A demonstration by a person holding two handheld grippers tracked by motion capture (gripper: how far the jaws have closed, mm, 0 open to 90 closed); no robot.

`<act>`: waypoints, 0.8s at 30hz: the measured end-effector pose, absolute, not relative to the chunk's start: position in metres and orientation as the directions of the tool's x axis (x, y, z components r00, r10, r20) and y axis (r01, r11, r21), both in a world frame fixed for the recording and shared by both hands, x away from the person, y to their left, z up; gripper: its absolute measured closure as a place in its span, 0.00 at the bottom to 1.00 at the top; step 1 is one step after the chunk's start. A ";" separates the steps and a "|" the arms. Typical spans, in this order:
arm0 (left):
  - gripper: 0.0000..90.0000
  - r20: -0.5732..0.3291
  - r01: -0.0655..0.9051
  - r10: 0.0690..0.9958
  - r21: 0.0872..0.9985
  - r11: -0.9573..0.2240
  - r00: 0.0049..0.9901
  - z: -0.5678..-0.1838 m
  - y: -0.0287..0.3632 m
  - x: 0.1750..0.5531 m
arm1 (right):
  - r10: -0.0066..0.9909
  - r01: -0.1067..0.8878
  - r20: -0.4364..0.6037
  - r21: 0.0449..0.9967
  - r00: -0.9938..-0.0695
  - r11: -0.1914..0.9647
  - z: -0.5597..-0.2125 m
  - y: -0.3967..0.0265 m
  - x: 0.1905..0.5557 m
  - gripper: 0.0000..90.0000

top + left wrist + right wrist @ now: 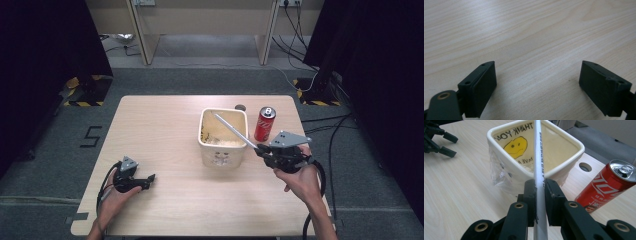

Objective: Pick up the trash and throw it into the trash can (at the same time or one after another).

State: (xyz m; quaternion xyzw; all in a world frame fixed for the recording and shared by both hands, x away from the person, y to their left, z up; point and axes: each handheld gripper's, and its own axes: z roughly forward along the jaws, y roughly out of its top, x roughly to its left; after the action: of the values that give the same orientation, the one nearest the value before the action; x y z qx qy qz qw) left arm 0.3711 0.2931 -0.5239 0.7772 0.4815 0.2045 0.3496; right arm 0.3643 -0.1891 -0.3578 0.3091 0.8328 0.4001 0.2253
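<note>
Jaws of right gripper (539, 195) clamp white stick (539, 165), angled over bin (571, 167).

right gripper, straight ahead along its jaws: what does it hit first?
Most likely the white square tub. The right gripper is shut on a white stick that already reaches over the tub's near rim, so the jaws would meet that rim next. The red can stands off to the side, apart.

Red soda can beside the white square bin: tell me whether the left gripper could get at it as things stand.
Probably not directly: the left gripper, open, lies across the wooden table, with the white square bin between it and the red soda can.
</note>
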 end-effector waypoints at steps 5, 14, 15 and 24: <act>0.15 -0.019 0.606 0.891 0.740 -0.292 0.453 -0.524 0.293 0.371 | 0.691 0.340 -0.128 0.797 -0.712 0.498 -0.357 -0.186 0.367 0.89; 0.15 -0.019 0.606 0.892 0.740 -0.292 0.452 -0.524 0.293 0.371 | 0.690 0.351 -0.134 0.783 -0.711 0.514 -0.355 -0.182 0.374 0.89; 0.15 -0.019 0.606 0.891 0.740 -0.292 0.453 -0.524 0.293 0.371 | 0.688 0.350 -0.136 0.781 -0.713 0.518 -0.355 -0.180 0.375 0.89; 0.15 -0.019 0.606 0.892 0.740 -0.292 0.453 -0.524 0.293 0.371 | 0.689 0.357 -0.130 0.778 -0.713 0.516 -0.355 -0.176 0.379 0.89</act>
State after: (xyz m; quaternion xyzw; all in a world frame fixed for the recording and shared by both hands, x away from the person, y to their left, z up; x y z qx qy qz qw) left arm 0.3711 0.2931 -0.5239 0.7773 0.4816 0.2044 0.3495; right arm 0.3793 -0.1764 -0.3549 0.3103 0.8432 0.3815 0.2175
